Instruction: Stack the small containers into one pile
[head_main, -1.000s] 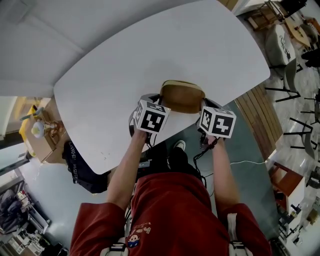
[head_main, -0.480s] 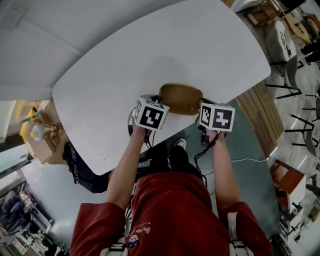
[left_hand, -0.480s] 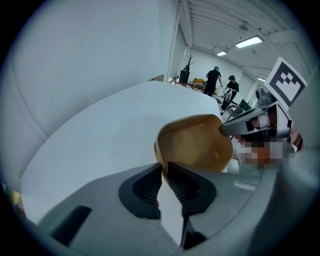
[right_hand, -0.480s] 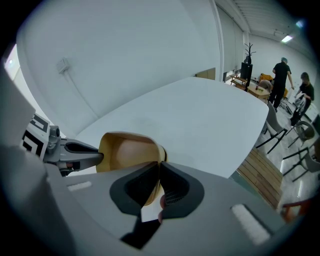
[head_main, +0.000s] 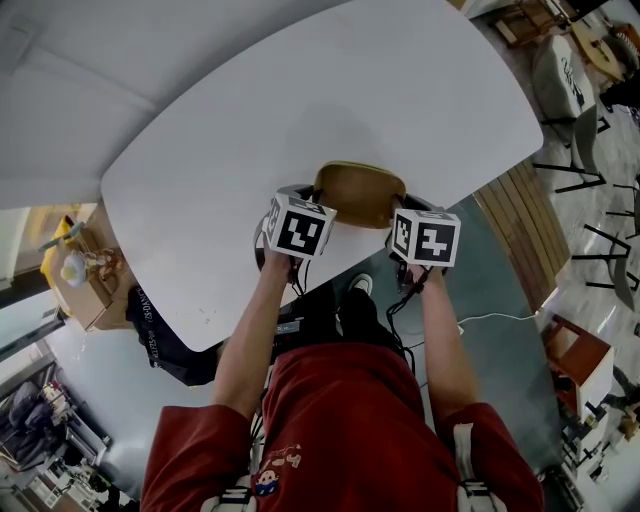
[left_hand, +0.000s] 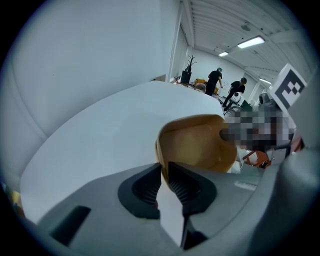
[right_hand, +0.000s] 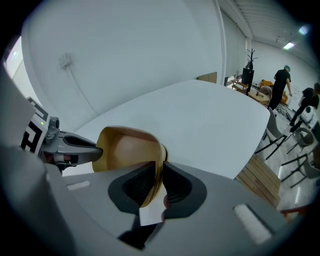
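a person stands at the near edge of a white desk (head_main: 300, 110) with a hand-held gripper in each hand. the two sit at either side of a single tan container (head_main: 362, 195), which rests on the desk close to that edge.

at the left, the left hand-held gripper (left_hand: 164, 169) has its jaws astride the container's left rim. the jaws stand narrowly apart and have just been opening. desk shows through the gap, so the pads seem to have let go of the rim. in the middle, the container is upright and open-topped. a doubled line at its rim hints at more than one piece nested together, but that cannot be told for sure. at the right, the right hand-held gripper (right_hand: 159, 170) straddles the opposite rim. its jaws are also narrowly apart and have just been opening, and the thin wall seems to lean on one pad rather than being pinched.

this reads as the release step, with the container set down and both grips loosening. no other loose container is in sight, so the pile may be complete. the next move calls for drawing both grippers off the rims without tipping the container or dragging it toward the edge.

the left forearm (head_main: 250, 340) and right forearm (head_main: 445, 350) reach forward side by side. each gripper tilts steeply down, with the left marker cube (head_main: 300, 226) and right marker cube (head_main: 424, 237) uppermost.
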